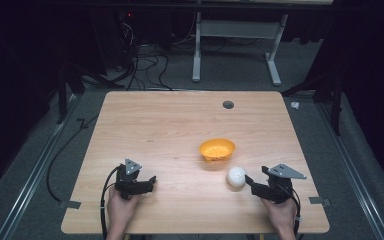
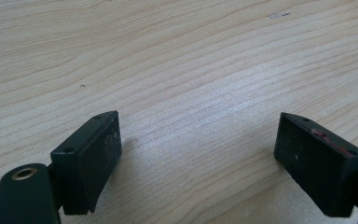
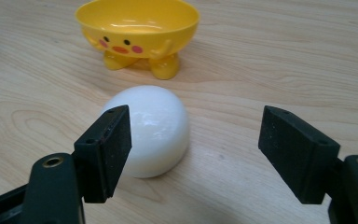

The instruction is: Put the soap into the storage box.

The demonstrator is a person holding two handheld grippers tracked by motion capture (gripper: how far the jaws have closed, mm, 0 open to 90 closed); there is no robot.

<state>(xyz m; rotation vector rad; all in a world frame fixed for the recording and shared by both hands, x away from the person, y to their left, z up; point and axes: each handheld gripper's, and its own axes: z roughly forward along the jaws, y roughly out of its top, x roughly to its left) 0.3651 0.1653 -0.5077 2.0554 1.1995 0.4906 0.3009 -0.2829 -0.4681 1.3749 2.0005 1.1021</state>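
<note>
Right gripper (image 3: 195,154) fingers spread, nothing gripped; white ball (image 3: 151,128) on table (image 1: 180,130) off-centre by one finger, before yellow bowl (image 3: 137,28). Centre on ball before squeezing. Left gripper (image 2: 198,158) released, idle.

No readable text, label, brand, or number on anything in view. Only mark resembling a sign: a painted cartoon face on the side of the yellow duck-shaped bowl (image 3: 137,29), with two black dot eyes, an orange beak and pink cheek spots. Wooden table (image 1: 170,125) is plain grain, unmarked.
</note>
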